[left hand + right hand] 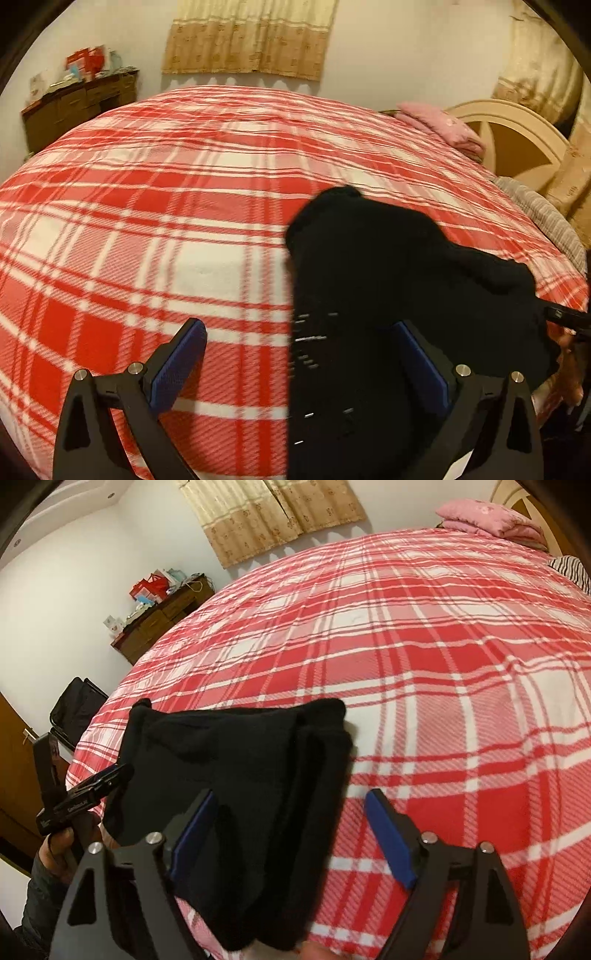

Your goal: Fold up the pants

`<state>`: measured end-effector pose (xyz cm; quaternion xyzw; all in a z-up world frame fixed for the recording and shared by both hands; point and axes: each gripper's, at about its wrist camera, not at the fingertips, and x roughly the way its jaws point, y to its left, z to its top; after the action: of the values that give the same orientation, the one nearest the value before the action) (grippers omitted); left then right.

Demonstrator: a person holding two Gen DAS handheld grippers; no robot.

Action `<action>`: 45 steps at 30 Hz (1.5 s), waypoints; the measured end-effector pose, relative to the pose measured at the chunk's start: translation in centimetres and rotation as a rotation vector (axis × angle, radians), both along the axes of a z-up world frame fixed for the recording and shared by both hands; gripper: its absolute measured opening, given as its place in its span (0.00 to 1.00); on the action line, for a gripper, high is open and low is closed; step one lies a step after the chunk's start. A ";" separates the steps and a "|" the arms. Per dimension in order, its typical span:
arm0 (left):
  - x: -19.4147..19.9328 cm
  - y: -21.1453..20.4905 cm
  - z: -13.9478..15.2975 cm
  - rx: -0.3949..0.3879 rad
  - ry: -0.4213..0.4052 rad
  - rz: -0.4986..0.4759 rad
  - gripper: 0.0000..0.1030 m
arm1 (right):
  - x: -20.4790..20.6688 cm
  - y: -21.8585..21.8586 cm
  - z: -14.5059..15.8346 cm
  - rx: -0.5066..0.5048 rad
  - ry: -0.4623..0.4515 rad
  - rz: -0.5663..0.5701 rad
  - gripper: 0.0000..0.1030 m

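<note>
Black pants (pixel 236 775) lie folded in a thick stack near the front edge of the bed, on the red-and-white plaid blanket (pixel 443 701). We hold our right gripper (pixel 295 812) just above them, its blue pads (pixel 388 834) wide apart and gripping nothing. Our left gripper (pixel 299 347) hovers at the stack's other side, its jaws spread wide and empty. Pink bedding (pixel 439 123) sits by the headboard (pixel 517 136).

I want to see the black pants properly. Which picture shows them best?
The right wrist view: the pants lie folded on the plaid blanket, with layered edges visible. The left wrist view shows them only as a blurry dark shape.
</note>
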<state>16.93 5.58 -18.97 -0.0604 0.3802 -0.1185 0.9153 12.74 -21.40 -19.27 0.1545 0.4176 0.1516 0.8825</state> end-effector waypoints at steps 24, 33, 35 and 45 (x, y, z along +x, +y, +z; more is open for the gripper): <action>-0.4 -0.4 1.5 -0.131 0.001 -0.073 0.27 | -0.6 0.1 1.0 0.067 -0.050 0.039 0.28; -1.7 0.7 3.2 -0.131 -0.045 -0.017 0.15 | -0.6 1.7 3.3 0.045 -0.117 0.077 0.27; -2.1 1.3 4.0 -0.115 -0.068 0.005 0.14 | 0.1 2.2 3.7 0.044 -0.123 0.089 0.26; -2.7 6.5 6.2 -0.053 -0.141 0.146 0.14 | 5.1 8.2 5.7 0.016 -0.146 0.220 0.26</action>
<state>14.25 12.11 -12.81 -0.1036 0.3064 -0.0653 0.9440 17.88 -13.21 -13.52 0.1032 0.3654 0.2618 0.8873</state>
